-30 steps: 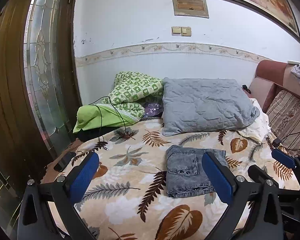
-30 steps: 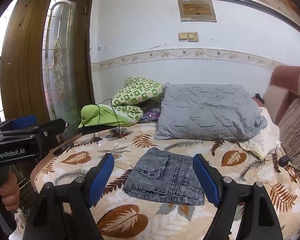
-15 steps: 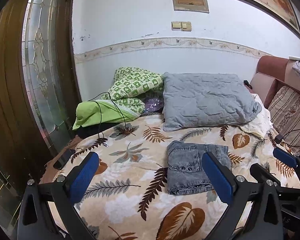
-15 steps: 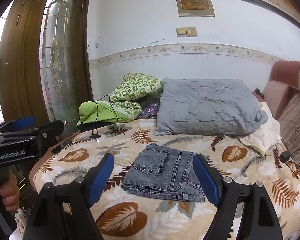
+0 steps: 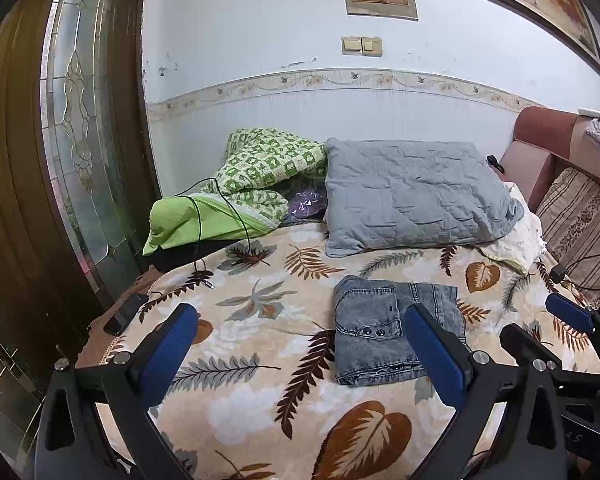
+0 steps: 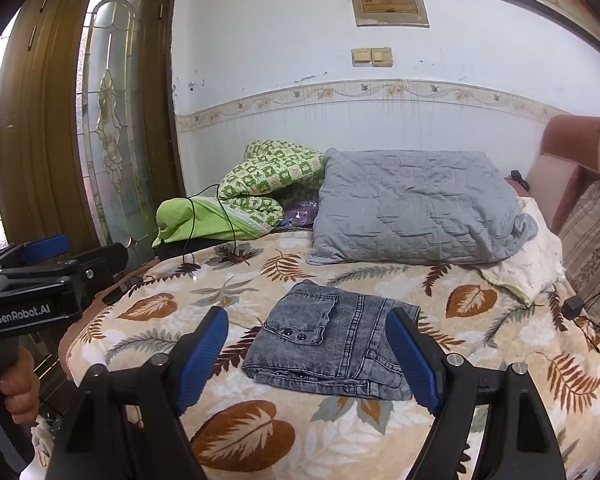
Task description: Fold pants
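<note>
I see the pants (image 6: 332,344) folded into a compact grey denim rectangle, lying flat on the leaf-print blanket (image 6: 480,344) near the middle of the bed, toward its front edge and in front of the grey pillow (image 6: 416,208). My left gripper (image 5: 300,344) hangs above the front edge with its jaws spread wide and nothing between them; the pants sit just beyond its right finger. My right gripper (image 6: 306,350) is also wide open and empty, framing the pants between its blue pads without touching them. A green quilt (image 5: 268,172) is bunched at the back left corner.
</note>
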Tool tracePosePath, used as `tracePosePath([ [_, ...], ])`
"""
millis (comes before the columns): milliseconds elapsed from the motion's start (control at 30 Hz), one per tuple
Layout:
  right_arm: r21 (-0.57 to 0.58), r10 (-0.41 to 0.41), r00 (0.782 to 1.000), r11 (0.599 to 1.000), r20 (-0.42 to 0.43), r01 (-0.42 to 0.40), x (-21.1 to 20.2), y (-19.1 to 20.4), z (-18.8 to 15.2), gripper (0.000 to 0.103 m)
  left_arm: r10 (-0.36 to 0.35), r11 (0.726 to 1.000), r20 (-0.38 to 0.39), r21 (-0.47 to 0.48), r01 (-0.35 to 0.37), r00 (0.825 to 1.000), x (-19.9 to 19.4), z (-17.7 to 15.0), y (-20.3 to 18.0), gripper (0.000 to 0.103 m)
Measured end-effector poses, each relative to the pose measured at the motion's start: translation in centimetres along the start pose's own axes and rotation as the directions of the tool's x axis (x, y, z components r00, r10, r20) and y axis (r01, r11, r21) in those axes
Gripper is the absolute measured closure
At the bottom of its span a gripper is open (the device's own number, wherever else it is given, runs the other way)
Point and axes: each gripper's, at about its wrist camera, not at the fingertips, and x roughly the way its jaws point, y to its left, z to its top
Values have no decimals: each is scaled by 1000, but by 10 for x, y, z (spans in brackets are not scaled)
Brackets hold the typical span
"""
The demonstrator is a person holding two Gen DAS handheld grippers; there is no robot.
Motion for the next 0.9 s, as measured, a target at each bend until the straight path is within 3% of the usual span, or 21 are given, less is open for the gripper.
tracePosePath([
  [900, -37, 5, 1000, 999, -31, -6, 16, 20, 4, 19, -3, 999, -23, -42, 3, 1000, 15, -6, 24, 1],
])
